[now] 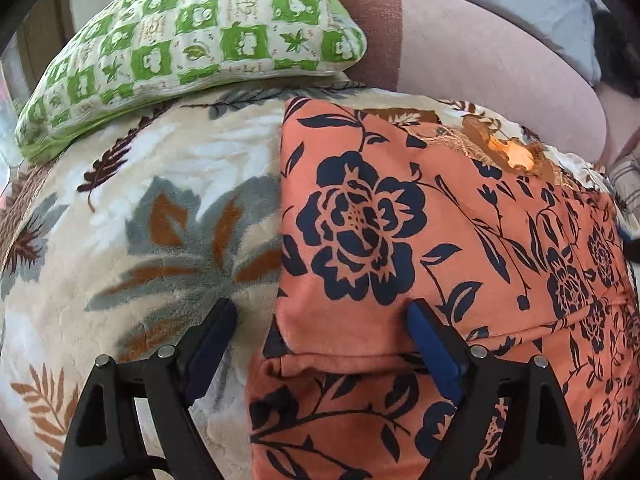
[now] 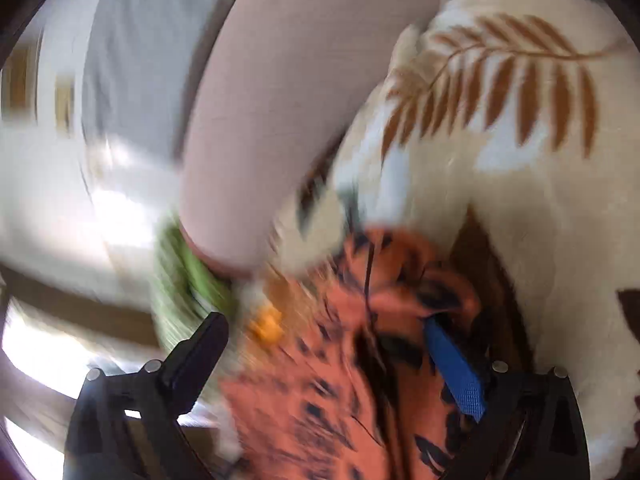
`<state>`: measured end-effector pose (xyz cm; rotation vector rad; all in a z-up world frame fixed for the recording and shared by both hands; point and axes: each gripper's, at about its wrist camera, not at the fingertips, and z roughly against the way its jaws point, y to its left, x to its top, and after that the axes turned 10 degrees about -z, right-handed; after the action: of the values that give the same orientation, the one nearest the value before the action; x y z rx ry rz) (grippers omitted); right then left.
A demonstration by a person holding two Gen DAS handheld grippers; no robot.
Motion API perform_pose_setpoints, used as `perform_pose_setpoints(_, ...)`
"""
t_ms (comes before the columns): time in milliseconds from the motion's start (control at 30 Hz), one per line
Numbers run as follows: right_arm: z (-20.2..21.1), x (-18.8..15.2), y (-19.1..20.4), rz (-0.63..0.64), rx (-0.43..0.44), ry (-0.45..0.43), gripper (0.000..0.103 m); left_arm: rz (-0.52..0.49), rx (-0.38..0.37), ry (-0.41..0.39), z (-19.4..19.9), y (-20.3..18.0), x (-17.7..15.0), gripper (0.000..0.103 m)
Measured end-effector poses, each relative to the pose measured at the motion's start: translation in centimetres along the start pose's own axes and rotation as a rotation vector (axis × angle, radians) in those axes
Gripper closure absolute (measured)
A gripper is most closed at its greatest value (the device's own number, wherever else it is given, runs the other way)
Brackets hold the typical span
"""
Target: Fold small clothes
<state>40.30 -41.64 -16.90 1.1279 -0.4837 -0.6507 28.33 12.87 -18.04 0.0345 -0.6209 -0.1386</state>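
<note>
An orange garment with dark blue flowers (image 1: 400,240) lies flat on a cream leaf-print blanket (image 1: 120,208), with a fold edge near the bottom. My left gripper (image 1: 320,308) is open, its jaws straddling the garment's left edge, one finger on the blanket and one on the cloth. In the blurred right wrist view the same garment (image 2: 340,380) sits bunched between the wide-open jaws of my right gripper (image 2: 324,324). Its blue pad (image 2: 452,364) touches the cloth.
A green and white checked pillow (image 1: 192,40) lies at the blanket's far left. A pink and brown cushion (image 1: 460,52) lies behind the garment, also in the right wrist view (image 2: 280,100). The blanket (image 2: 520,160) extends to the right there.
</note>
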Motion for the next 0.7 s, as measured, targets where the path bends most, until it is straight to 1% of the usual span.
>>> perform_pose_setpoints(33, -0.1, 0.1, 0.9, 0.039, 0.059, 0.021, 0.002, 0.004, -0.003, -0.003, 0.1, 0.0, 0.1, 0.015)
perform_pose_setpoints(67, -0.6, 0.3, 1.4, 0.089, 0.050, 0.034, 0.002, 0.007, -0.004, -0.008, 0.1, 0.1, 0.1, 0.015)
perform_pose_setpoints(100, -1.3, 0.6, 1.1, 0.104, -0.008, 0.033, 0.002, 0.012, -0.007, -0.010, 0.1, 0.1, 0.1, 0.015)
perform_pose_setpoints(133, -2.4, 1.4, -0.3, 0.059, -0.079, 0.039, 0.002, 0.021, -0.013, -0.012, 0.4, 0.3, 0.0, 0.015)
perform_pose_setpoints(167, -2.8, 1.9, -1.2, 0.011, -0.061, 0.042, 0.002, 0.031, -0.022, -0.019, 0.8, 0.5, 0.1, 0.015)
perform_pose_setpoints(200, -2.3, 2.4, -1.0, -0.007, -0.033, 0.006, 0.002, 0.035, -0.030, -0.035, 1.3, 0.8, 0.2, 0.015)
perform_pose_setpoints(233, -1.9, 2.5, -0.3, -0.002, -0.027, -0.030, 0.002, 0.039, -0.029, -0.058, 2.6, 1.1, 0.4, 0.015)
perform_pose_setpoints(267, -1.5, 2.3, 0.8, 0.023, 0.003, -0.048, 0.001, 0.047, -0.028, -0.085, 3.1, 1.4, 0.7, 0.015)
perform_pose_setpoints(300, -1.3, 2.0, 1.6, 0.052, 0.062, -0.026, 0.001, 0.075, -0.038, -0.125, 3.7, 2.1, 1.6, 0.015)
perform_pose_setpoints(333, -1.4, 1.7, 2.3, 0.084, 0.096, 0.003, 0.001, 0.107, -0.060, -0.149, 4.0, 2.7, 2.3, 0.015)
perform_pose_setpoints(367, -1.6, 1.5, 2.8, 0.141, 0.079, 0.018, 0.001, 0.132, -0.093, -0.156, 3.9, 3.2, 3.1, 0.015)
perform_pose_setpoints(400, -2.5, 1.8, 2.5, 0.178, -0.036, 0.019, 0.001, 0.148, -0.128, -0.147, 3.6, 3.6, 4.0, 0.015)
perform_pose_setpoints(433, -3.5, 2.2, 0.9, 0.138, -0.154, 0.025, 0.001, 0.163, -0.153, -0.141, 3.2, 3.9, 4.7, 0.015)
perform_pose_setpoints(467, -3.1, 2.4, 0.0, 0.105, -0.121, 0.005, 0.002, 0.172, -0.169, -0.141, 2.9, 4.0, 5.5, 0.015)
perform_pose_setpoints(500, -2.3, 2.2, 0.2, 0.107, -0.095, -0.023, 0.002, 0.166, -0.178, -0.133, 2.3, 4.1, 6.6, 0.015)
perform_pose_setpoints(533, -1.8, 1.9, 0.7, 0.115, -0.095, -0.038, 0.001, 0.153, -0.181, -0.126, 1.8, 4.0, 7.6, 0.015)
perform_pose_setpoints(600, -0.4, 0.5, 2.0, 0.177, -0.078, -0.030, 0.001, 0.156, -0.197, -0.132, 1.3, 3.9, 8.9, 0.015)
perform_pose_setpoints(633, 0.4, -0.4, 2.6, 0.214, -0.072, -0.029, 0.001, 0.164, -0.227, -0.135, 1.0, 3.7, 9.4, 0.015)
perform_pose_setpoints(700, 1.7, -2.1, 3.2, 0.250, -0.017, 0.009, 0.001, 0.166, -0.263, -0.139, 0.9, 3.5, 9.7, 0.015)
